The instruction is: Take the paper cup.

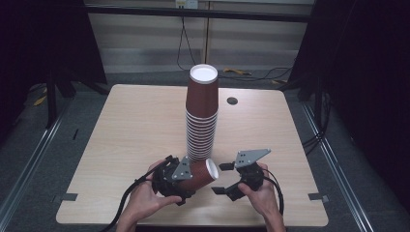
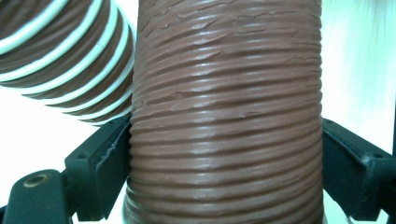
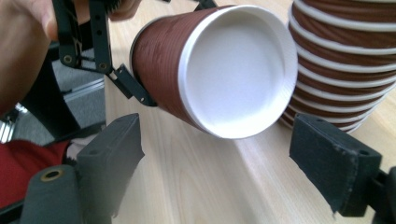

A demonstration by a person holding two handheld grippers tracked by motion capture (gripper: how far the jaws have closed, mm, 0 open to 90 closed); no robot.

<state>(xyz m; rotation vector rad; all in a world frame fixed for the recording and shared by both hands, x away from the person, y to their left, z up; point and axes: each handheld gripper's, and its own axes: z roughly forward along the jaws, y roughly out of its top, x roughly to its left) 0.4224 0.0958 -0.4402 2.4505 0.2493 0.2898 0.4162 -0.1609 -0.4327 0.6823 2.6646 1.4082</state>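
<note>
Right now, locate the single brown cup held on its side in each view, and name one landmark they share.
High view: the single brown cup lies sideways at bottom centre, clamped in the left hand-held gripper.
Left gripper view: its ribbed wall fills the centre, between the jaws.
Right gripper view: upper centre, white end facing the camera.
Shared landmark: the cup stack.

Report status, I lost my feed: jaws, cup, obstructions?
Left gripper shut on single paper cup, held sideways. Right gripper open, facing it. Cup stack close behind.
</note>
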